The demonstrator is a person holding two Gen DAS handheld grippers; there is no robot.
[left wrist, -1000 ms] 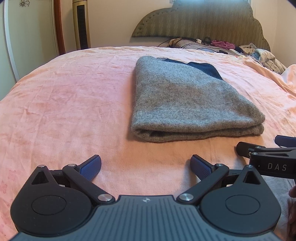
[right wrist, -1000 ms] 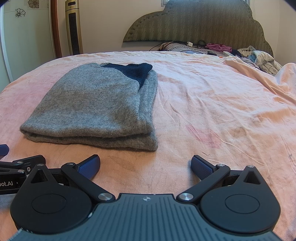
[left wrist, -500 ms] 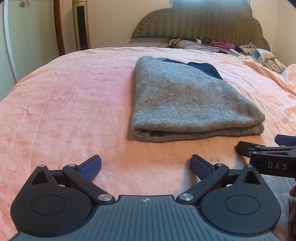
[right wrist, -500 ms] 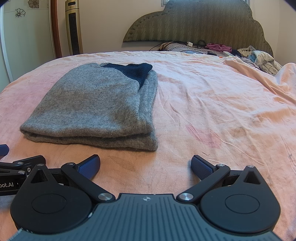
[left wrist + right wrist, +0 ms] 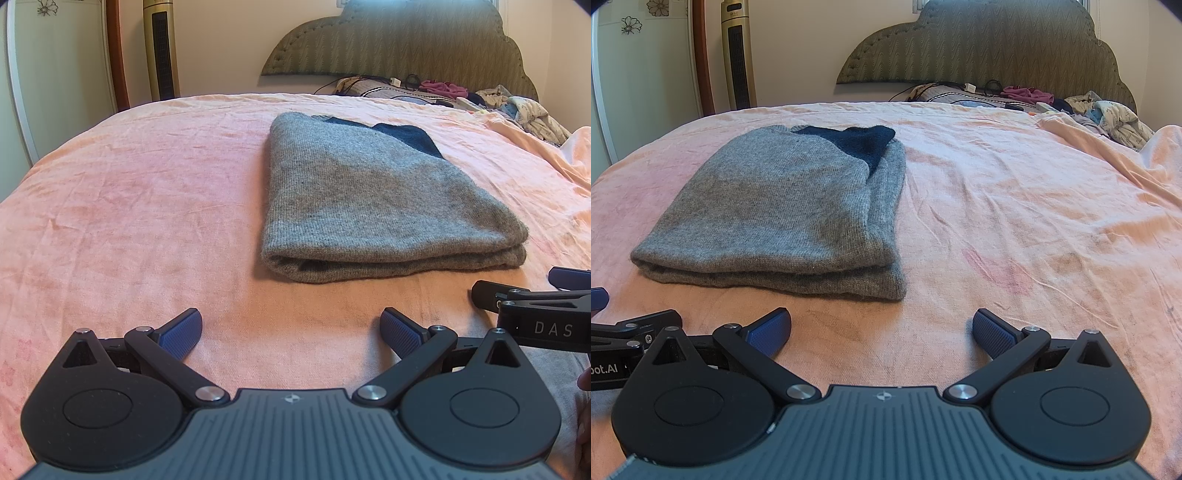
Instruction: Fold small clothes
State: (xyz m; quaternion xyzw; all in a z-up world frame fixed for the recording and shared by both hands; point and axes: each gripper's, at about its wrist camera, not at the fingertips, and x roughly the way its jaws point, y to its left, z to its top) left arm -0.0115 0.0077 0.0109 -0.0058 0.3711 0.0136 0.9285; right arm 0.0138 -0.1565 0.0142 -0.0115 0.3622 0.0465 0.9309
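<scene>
Currently you are holding the left gripper and the right gripper with fingers spread apart, gripping nothing, both hovering just short of the grey sweater. It is lying folded in 2 layers on the pink bedsheet. Judging by the knit, it is handling soft, light and floppy; pinch both layers at the near corners.
</scene>
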